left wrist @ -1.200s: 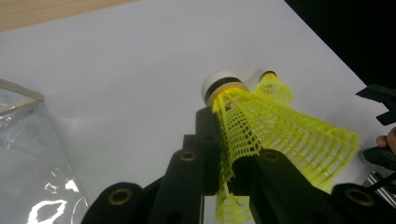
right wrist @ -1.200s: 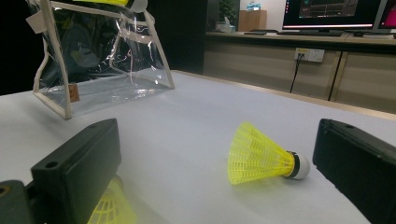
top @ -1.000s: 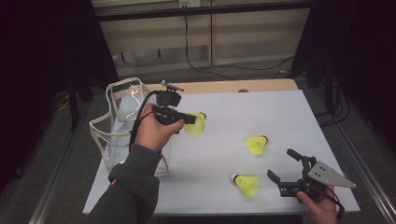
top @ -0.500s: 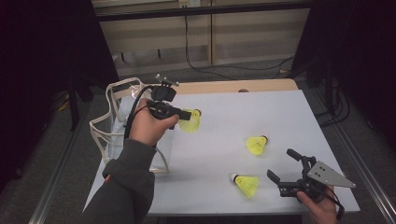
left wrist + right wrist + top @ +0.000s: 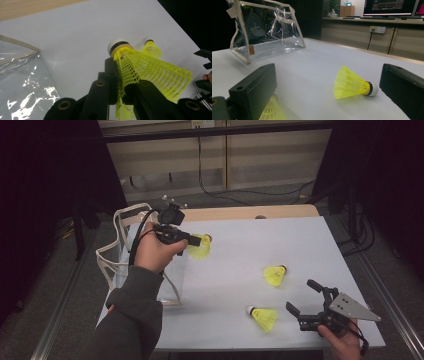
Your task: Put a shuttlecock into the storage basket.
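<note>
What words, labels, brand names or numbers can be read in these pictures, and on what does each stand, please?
None can be read.
Small tag on the clear bag: too small to read.
Monitor behind the table: its text is too blurred to read.
Held shuttlecock in the left gripper: no print visible.

- From the high view we look forward and down over the whole white surface (image 5: pixel 240 250), from some way off.
- The left claw view looks along its own jaws, very close to the surface, toward the far right corner.
- The right claw view sits low, nearly level, facing the clear bag (image 5: pixel 265 30).
- We see that bag (image 5: pixel 150 270) in the high view too, and a corner of it in the left claw view (image 5: pixel 22 75).
</note>
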